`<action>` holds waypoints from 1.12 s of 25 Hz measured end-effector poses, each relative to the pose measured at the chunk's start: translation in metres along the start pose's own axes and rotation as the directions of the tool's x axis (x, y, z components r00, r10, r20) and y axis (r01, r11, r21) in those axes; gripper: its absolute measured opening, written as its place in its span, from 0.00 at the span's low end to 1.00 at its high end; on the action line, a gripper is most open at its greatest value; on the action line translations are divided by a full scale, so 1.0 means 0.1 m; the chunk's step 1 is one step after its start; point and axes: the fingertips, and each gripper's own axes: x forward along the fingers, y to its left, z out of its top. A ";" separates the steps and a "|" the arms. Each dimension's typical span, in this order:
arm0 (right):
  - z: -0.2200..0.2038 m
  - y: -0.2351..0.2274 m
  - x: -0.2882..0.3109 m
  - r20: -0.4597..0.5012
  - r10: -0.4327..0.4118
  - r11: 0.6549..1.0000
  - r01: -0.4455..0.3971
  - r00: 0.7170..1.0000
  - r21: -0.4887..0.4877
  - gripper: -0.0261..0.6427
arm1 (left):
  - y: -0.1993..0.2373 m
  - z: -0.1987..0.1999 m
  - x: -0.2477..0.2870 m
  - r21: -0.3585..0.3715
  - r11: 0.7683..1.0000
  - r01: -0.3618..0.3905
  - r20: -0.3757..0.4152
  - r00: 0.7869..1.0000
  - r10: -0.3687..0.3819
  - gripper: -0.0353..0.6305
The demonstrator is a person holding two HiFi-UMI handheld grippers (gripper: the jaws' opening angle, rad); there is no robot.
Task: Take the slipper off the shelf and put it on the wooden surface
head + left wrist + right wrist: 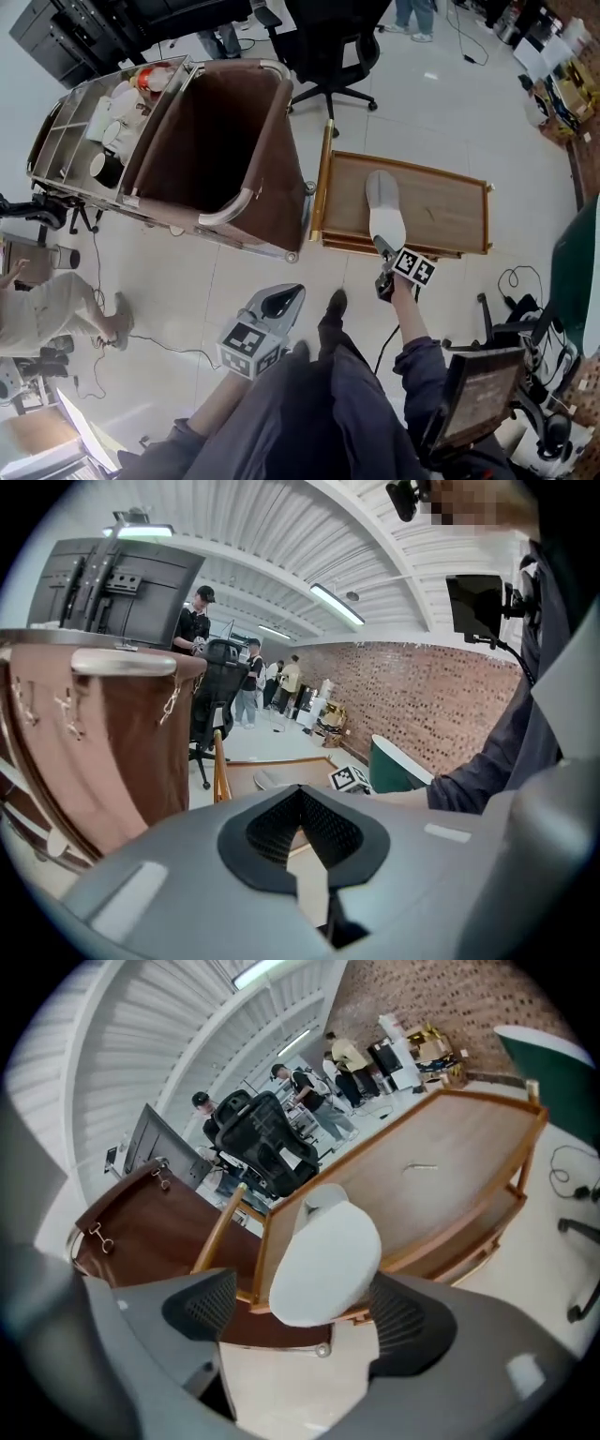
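Head view hides the slipper's [382, 206] near end under the right gripper [383, 251]. Its 2 jaws are released, wide apart either side of that end; the slipper lies on the wooden surface [441, 211]. Left gripper [302, 832] is clenched and empty.

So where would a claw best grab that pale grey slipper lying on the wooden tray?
By its near end, coming from the person's side. The pale grey slipper lies lengthwise on the wooden tray, its near end reaching the front edge, and it looks narrow enough there that the open right claw straddles it.
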 end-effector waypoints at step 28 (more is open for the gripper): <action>-2.47 2.31 -3.44 0.102 0.082 0.503 0.047 0.991 -0.863 0.04 | -1.54 -1.12 -1.53 0.165 0.961 0.220 0.058 0.971 -0.232 0.08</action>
